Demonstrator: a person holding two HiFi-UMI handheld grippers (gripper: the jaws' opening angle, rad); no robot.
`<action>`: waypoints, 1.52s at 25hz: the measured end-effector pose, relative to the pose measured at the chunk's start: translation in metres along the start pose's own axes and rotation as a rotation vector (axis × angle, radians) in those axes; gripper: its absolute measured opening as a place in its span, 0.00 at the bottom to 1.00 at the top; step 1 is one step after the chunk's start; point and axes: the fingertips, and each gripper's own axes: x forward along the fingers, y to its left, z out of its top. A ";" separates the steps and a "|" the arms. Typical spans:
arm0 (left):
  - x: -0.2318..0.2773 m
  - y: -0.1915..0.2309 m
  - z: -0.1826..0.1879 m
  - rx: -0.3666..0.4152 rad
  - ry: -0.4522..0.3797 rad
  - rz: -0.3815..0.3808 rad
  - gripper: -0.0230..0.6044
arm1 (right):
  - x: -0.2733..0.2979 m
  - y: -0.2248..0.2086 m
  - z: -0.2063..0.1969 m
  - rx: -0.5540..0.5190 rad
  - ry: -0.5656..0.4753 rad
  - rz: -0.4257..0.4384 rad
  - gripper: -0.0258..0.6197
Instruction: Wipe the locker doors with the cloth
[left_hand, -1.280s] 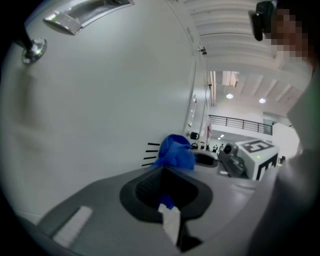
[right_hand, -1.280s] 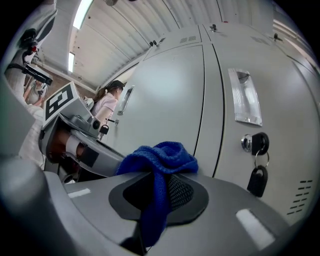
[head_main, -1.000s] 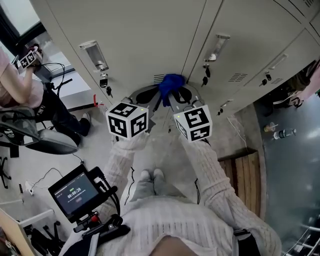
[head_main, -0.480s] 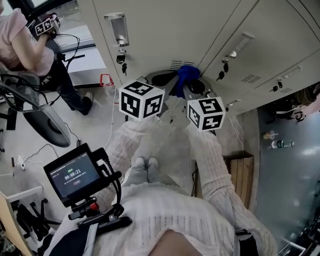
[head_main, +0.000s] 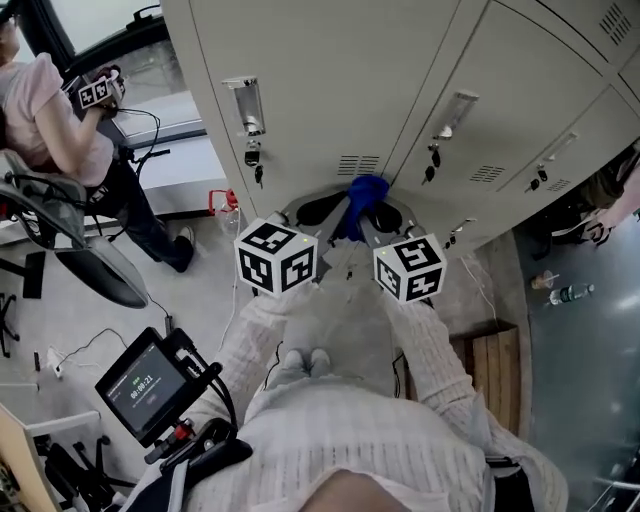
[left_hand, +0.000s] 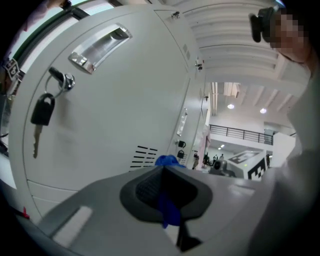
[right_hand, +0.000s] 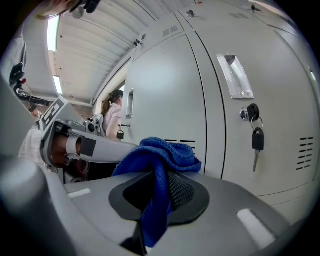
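Note:
A blue cloth (head_main: 365, 194) is bunched between my two grippers, right in front of the pale grey locker doors (head_main: 330, 80), near a door's vent slots (head_main: 358, 163). My left gripper (head_main: 343, 216) is shut on one strip of the cloth (left_hand: 168, 212). My right gripper (head_main: 374, 218) is shut on the other part, and the cloth (right_hand: 161, 159) bulges above its jaws. In the left gripper view a door handle (left_hand: 99, 46) and a hanging key (left_hand: 42, 114) show. The right gripper view shows another handle (right_hand: 235, 76) and key (right_hand: 256, 141). Whether the cloth touches the door I cannot tell.
A person (head_main: 48, 112) sits at the upper left beside a chair (head_main: 85, 262). A small monitor (head_main: 148, 386) on a rig hangs at my lower left. A wooden pallet (head_main: 490, 352) and a bottle (head_main: 566, 294) lie on the floor at the right.
Both grippers stay shut on the cloth and close together. The head view has swung, and the cloth now sits a little lower in it, under the vent slots.

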 end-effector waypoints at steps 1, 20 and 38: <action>-0.008 -0.004 0.002 0.008 -0.008 -0.005 0.05 | -0.006 0.007 0.002 0.002 -0.006 0.008 0.11; -0.116 -0.053 -0.019 0.049 -0.187 -0.106 0.05 | -0.074 0.105 0.002 0.011 -0.107 0.118 0.12; -0.123 -0.075 -0.043 0.049 -0.111 -0.220 0.05 | -0.094 0.121 -0.014 0.002 -0.072 0.129 0.12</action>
